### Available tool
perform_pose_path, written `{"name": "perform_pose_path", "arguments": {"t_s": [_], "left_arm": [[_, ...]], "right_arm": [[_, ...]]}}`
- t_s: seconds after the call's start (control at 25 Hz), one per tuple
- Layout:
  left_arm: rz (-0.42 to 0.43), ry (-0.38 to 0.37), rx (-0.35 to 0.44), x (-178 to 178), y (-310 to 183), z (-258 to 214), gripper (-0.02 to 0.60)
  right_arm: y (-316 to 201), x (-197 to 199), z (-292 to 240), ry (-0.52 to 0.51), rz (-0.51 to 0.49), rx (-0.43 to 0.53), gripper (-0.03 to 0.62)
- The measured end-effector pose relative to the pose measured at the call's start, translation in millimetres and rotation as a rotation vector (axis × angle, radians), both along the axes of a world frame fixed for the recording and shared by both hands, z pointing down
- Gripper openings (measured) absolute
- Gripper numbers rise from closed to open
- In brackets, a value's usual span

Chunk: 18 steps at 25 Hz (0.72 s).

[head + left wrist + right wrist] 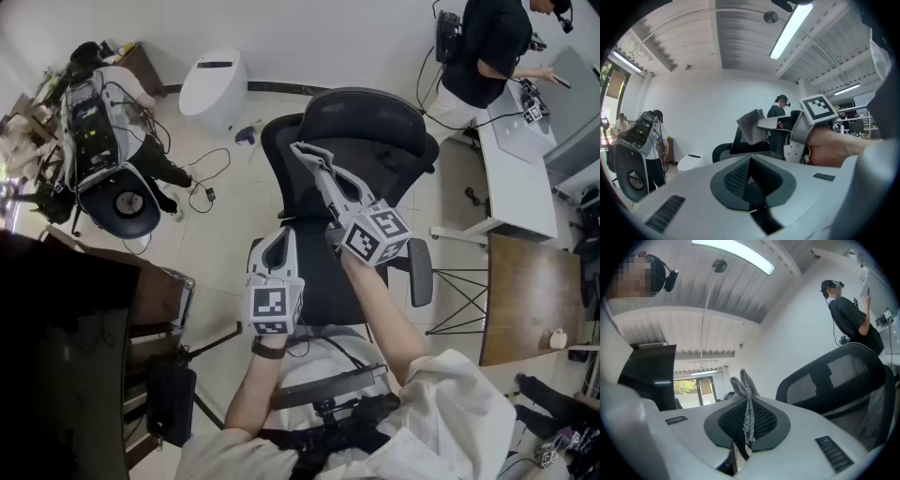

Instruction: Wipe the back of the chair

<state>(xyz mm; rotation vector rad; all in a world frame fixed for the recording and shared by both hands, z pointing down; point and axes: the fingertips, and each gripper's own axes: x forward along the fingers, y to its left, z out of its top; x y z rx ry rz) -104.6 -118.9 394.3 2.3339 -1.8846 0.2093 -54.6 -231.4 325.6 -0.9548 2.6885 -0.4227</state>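
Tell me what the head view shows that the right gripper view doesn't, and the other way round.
Only the head view shows the left gripper, the chair's seat and a wooden table. Only the right gripper view shows the right gripper close up, its jaws shut on a grey cloth, and a ceiling light. Both show the chair's mesh back and a person in black standing beyond it.
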Motion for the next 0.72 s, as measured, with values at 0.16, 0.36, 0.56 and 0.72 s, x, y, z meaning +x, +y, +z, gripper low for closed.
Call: {"name": "perform_pose_path", "arguments": {"t_s": [0.16,0.36,0.56,0.72], "left_arm": [[0.047,0.012,0.033,-25,-19,-19,0.034],[0.099,0.033,0.047,-33,-31,-26,0.035],[0.154,0.046,0.033,-25,-45,-18,0.035],[0.182,0.053,0.027,-24,-55,-15,0.034]], "right_arm": [[-59,-30,-6,0.084,0.093,0.023,0.012],[-126,45,2,0.164,0.332,-0.012,0.012],[-130,223,11,0.066,0.782,-0.028,0.012],[-116,253,25,0.021,0.916,-0.011,0.012]]}}
